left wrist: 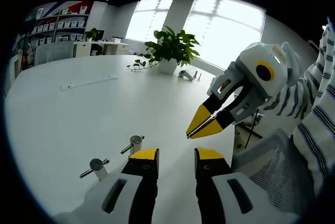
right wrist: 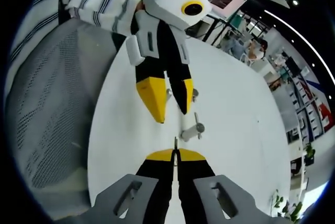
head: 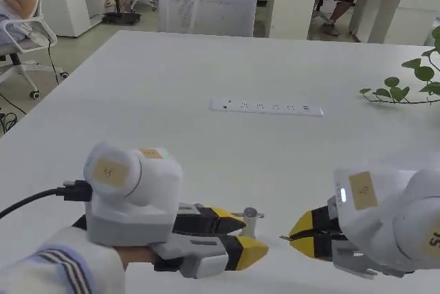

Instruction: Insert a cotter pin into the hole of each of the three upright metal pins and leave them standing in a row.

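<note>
Left claw (left wrist: 177,155): jaws apart, parked beside the metal pin (left wrist: 135,143) at its 10 o'clock on the table (left wrist: 78,109); we judge it is there to steady it. Right claw (right wrist: 175,153): clamped on a cotter pin (right wrist: 175,141), with that metal pin just ahead at 1 o'clock.

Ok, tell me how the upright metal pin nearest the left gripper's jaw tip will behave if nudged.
The metal pin stands on a narrow end on the smooth table, so it probably tips easily. Looks solid metal: likely stiff. Its round body may roll once down.
</note>
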{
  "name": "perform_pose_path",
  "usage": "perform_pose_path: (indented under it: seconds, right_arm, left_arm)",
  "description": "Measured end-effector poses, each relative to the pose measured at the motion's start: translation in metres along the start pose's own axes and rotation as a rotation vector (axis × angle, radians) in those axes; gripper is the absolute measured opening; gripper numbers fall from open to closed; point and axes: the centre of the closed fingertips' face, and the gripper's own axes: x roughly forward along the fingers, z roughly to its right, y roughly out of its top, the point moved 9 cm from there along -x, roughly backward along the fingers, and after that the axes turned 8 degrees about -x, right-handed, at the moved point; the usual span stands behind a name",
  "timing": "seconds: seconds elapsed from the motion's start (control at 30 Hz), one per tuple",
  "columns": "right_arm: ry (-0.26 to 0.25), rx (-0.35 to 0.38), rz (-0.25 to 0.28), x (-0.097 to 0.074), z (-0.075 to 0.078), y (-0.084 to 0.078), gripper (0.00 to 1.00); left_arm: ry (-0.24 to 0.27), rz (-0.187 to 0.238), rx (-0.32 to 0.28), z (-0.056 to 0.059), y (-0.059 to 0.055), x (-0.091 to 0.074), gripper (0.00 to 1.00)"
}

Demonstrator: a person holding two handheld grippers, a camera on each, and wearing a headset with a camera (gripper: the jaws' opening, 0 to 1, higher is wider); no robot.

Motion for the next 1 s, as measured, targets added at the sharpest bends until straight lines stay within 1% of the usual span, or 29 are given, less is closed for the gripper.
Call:
perform_pose_path:
  seconds: [0.07,0.2,0.3,0.37,0.53,0.6,0.67,0.87,1.0]
  right_arm:
    - [-0.009,0.018,0.005,0.0,-0.002,0.001,0.02]
    - [-0.02,0.012,-0.002,0.0,-0.007,0.003,0.02]
    - [-0.027,0.016,-0.003,0.001,-0.01,0.003,0.02]
    - [-0.035,0.015,-0.005,0.002,-0.012,0.004,0.02]
    - [-0.038,0.015,0.0,0.004,-0.015,0.008,0.02]
    - [-0.035,0.02,0.006,0.004,-0.015,0.009,0.02]
    - [-0.034,0.018,-0.001,0.005,-0.016,0.009,0.02]
    - [-0.038,0.029,0.008,0.006,-0.016,0.009,0.02]
    - [-0.039,0.032,0.016,0.007,-0.017,0.011,0.02]
  left_arm:
    - [-0.005,-0.001,-0.006,0.001,-0.001,0.001,0.24]
    - [-0.018,-0.008,-0.018,0.003,-0.001,0.003,0.22]
    - [-0.025,0.004,-0.003,0.005,-0.001,0.004,0.18]
    - [-0.036,-0.005,-0.013,0.006,-0.001,0.006,0.17]
    - [-0.05,-0.014,-0.018,0.009,-0.003,0.008,0.16]
    - [-0.054,-0.027,-0.011,0.009,-0.004,0.009,0.13]
    - [-0.054,-0.032,-0.01,0.009,-0.005,0.01,0.12]
    - [-0.059,-0.029,-0.023,0.01,-0.006,0.012,0.11]
    - [-0.067,-0.036,-0.033,0.01,-0.007,0.013,0.07]
